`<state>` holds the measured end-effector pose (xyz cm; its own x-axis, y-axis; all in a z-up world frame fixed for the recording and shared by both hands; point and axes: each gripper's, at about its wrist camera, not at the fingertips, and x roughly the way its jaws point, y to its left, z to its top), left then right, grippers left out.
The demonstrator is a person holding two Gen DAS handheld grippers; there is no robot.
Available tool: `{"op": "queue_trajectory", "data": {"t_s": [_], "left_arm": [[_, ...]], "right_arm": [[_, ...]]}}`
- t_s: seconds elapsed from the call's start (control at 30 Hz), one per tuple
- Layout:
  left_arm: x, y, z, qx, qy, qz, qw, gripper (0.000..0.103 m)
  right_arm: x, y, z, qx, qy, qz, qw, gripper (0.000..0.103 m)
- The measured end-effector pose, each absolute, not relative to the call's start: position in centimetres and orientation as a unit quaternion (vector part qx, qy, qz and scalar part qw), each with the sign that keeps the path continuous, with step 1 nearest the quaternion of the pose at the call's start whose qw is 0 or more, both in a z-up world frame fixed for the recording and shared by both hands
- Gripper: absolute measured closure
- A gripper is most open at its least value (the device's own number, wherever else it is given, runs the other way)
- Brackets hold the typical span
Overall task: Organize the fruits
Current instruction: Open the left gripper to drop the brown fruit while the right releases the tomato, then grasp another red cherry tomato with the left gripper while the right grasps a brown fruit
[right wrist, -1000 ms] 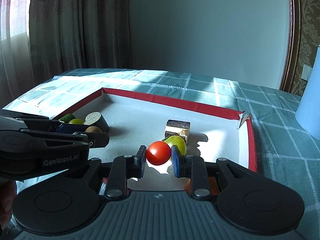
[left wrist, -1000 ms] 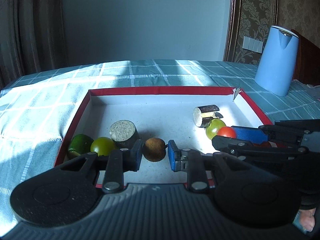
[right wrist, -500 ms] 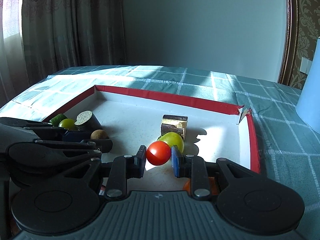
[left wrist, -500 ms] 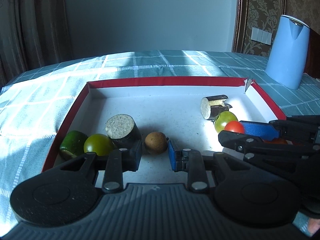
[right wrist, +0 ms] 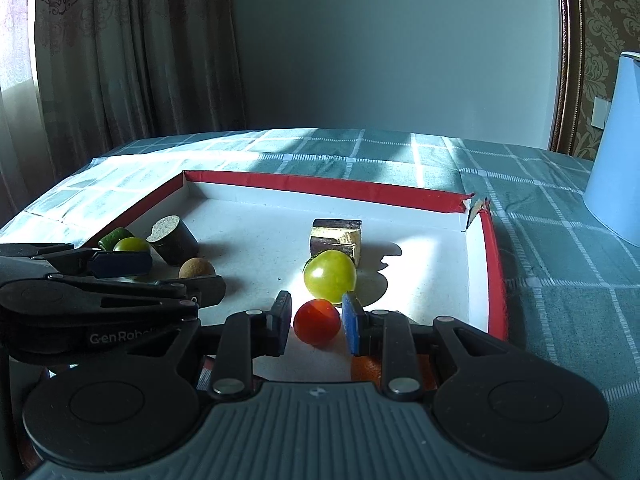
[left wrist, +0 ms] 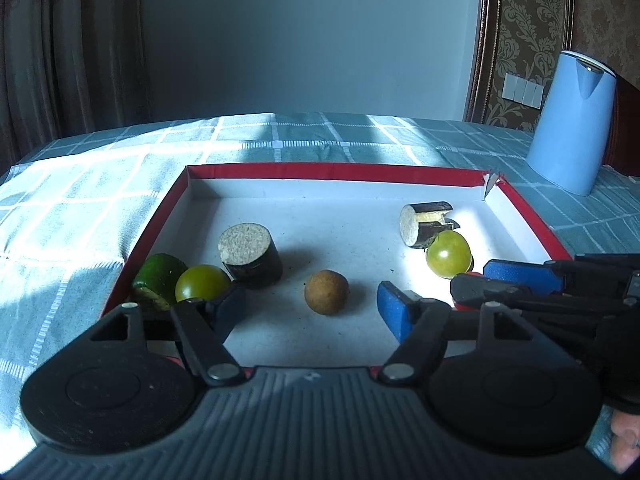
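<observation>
A red-rimmed tray (left wrist: 320, 170) with a white floor holds the fruit. My left gripper (left wrist: 312, 307) hangs low over its near edge. Its jaws are opening, and a brown round fruit (left wrist: 326, 292) lies loose on the floor between the blue pads (left wrist: 394, 312), touching neither. My right gripper (right wrist: 316, 320) is shut on a red tomato (right wrist: 317, 321) just above the floor. A green tomato (right wrist: 330, 276) sits right behind it. In the left wrist view the right gripper (left wrist: 492, 280) reaches in from the right, next to that green tomato (left wrist: 448, 254).
At the tray's left stand a green piece (left wrist: 158, 276), a second green tomato (left wrist: 202, 282) and an eggplant chunk (left wrist: 250, 256). Another eggplant piece (left wrist: 424, 224) lies at the back right. A blue kettle (left wrist: 572, 120) stands on the checked tablecloth. Something orange (right wrist: 366, 368) shows under the right gripper.
The left gripper's jaws have spread wide and the brown fruit, held between them a second ago, now rests free on the tray floor. The right gripper keeps its hold on the red tomato.
</observation>
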<state>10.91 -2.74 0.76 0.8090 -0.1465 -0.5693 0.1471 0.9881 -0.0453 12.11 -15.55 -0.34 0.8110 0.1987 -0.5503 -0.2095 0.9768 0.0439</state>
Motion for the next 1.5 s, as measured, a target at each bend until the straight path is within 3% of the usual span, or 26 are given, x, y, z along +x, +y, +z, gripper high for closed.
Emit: {"op": "queue_trajectory", "data": {"t_s": [0.33, 0.43, 0.47, 0.57, 0.97, 1.13, 1.3, 1.4, 1.43, 1.5], "left_arm": [[7.5, -2.3, 1.4, -0.002, 0.270, -0.077, 0.960, 0.006], [6.2, -2.4, 1.5, 0.019, 0.253, -0.067, 0.965, 0.006], [5.8, -2.1, 1.5, 0.019, 0.252, -0.068, 0.965, 0.006], [4.7, -1.1, 1.5, 0.004, 0.258, -0.079, 0.963, 0.006], [1.3, -0.9, 0.4, 0.036, 0.272, -0.124, 0.954, 0.007], [1.5, -1.3, -0.3, 0.048, 0.296, -0.134, 0.945, 0.034], [1.5, -1.5, -0.6, 0.058, 0.303, -0.145, 0.940, 0.038], [1.4, -1.8, -0.7, 0.064, 0.306, -0.151, 0.938, 0.051], [1.4, -1.8, -0.7, 0.064, 0.305, -0.153, 0.938, 0.063], [1.3, -1.9, -0.6, 0.066, 0.304, -0.158, 0.937, 0.067]], "right_arm": [[9.7, -16.4, 0.4, -0.002, 0.265, 0.105, 0.958, 0.076], [8.4, -16.7, 0.6, -0.003, 0.255, 0.103, 0.961, 0.075], [8.0, -16.9, 0.6, -0.002, 0.254, 0.105, 0.962, 0.071], [6.6, -17.7, 0.6, 0.013, 0.250, 0.106, 0.962, 0.035], [2.5, -19.2, -0.1, 0.001, 0.233, 0.104, 0.967, 0.033], [2.4, -18.9, -0.4, -0.006, 0.240, 0.102, 0.965, 0.033], [2.5, -18.7, -0.7, -0.010, 0.247, 0.101, 0.964, 0.033], [2.6, -18.6, -0.8, -0.013, 0.253, 0.102, 0.962, 0.033], [2.7, -18.6, -0.9, -0.014, 0.255, 0.103, 0.961, 0.033], [2.6, -18.6, -0.9, -0.013, 0.254, 0.102, 0.962, 0.033]]}}
